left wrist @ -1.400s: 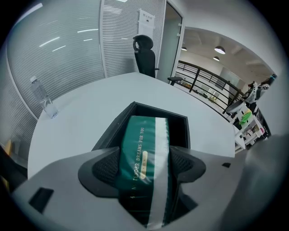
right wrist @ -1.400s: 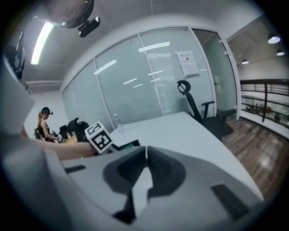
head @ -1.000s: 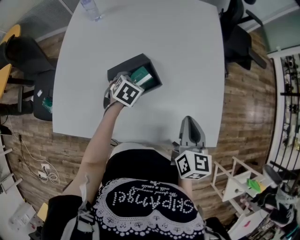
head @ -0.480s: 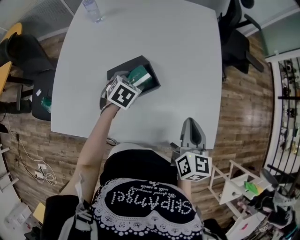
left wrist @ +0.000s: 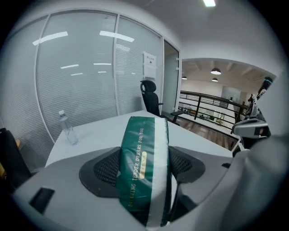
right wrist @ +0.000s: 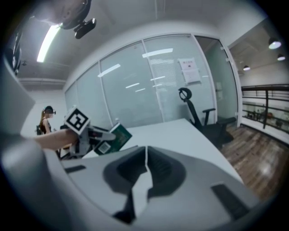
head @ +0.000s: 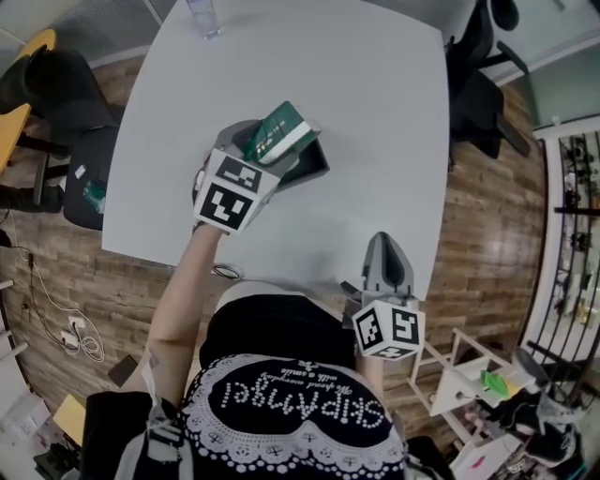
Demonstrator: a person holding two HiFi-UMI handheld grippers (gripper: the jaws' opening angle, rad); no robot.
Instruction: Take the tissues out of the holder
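Pulled tissue pack up out of holder, clamped in left tool (right tool closed, empty); extraction nearly done.

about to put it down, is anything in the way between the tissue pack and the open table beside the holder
Nothing visible does. The left gripper holds the tissue pack raised above the holder, with bare table around it; the bottle stands at the far corner, the right gripper at the near edge.

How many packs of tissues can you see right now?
1 clearly: a green pack clamped in the left gripper, above the black holder. More may lie hidden inside the holder.
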